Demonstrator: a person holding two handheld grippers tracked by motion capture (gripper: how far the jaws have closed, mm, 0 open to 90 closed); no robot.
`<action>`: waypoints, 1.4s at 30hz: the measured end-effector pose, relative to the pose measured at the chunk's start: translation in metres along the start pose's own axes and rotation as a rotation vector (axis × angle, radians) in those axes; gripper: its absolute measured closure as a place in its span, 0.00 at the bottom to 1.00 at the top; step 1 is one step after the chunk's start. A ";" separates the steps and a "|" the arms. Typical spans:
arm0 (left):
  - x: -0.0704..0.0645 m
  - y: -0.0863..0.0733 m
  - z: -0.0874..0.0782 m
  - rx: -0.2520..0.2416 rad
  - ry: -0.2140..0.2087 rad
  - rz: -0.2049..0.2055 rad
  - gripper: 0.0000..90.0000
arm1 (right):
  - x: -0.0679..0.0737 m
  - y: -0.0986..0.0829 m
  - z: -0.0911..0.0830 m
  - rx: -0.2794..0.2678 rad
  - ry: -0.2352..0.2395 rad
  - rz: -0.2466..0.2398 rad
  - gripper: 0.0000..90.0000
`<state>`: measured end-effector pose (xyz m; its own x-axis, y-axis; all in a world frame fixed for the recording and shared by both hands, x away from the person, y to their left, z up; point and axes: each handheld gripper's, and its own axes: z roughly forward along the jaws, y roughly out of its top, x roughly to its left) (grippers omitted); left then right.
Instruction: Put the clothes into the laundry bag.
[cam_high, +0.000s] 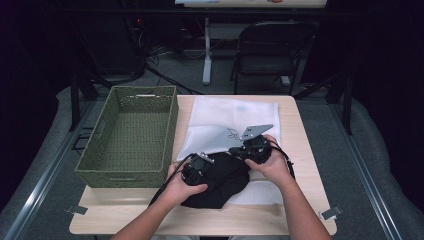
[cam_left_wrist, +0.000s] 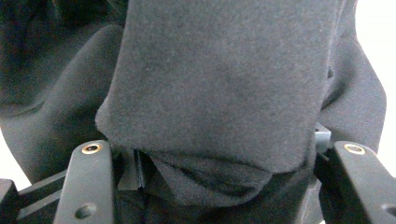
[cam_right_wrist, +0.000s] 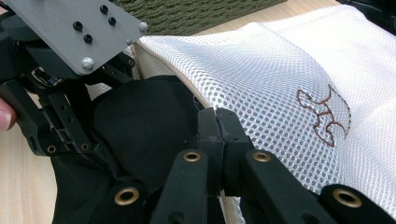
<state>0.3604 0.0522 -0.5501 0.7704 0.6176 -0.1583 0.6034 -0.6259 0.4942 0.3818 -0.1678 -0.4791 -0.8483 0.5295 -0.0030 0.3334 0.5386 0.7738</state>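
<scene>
- A black garment (cam_high: 220, 182) lies bunched at the near middle of the wooden table (cam_high: 300, 165), partly over the near edge of a white mesh bag (cam_high: 235, 117).
- The left gripper (cam_high: 196, 169) sits on the garment's left side; in the left gripper view its jaws stand wide apart with a thick fold of black cloth (cam_left_wrist: 219, 88) between and over them.
- The right gripper (cam_right_wrist: 218, 122) has its jaws pressed together, pinching the mesh bag's edge just above the garment.
- Both hands come from the near edge, angled inward, close together.
- A green woven basket (cam_high: 131, 135) stands just left of the bag; bare table lies to the near right.
</scene>
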 end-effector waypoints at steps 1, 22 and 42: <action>0.000 0.000 0.000 0.000 0.001 -0.002 0.42 | 0.000 0.000 0.000 0.000 0.001 0.000 1.00; -0.006 -0.003 0.001 -0.025 -0.012 -0.006 0.76 | 0.004 0.001 0.003 0.005 0.010 -0.005 1.00; -0.010 0.008 -0.006 -0.055 -0.023 -0.022 0.81 | 0.008 0.002 0.004 0.000 0.021 -0.012 1.00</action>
<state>0.3562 0.0442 -0.5392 0.7616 0.6199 -0.1889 0.6087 -0.5842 0.5368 0.3775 -0.1603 -0.4801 -0.8607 0.5090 0.0013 0.3234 0.5448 0.7737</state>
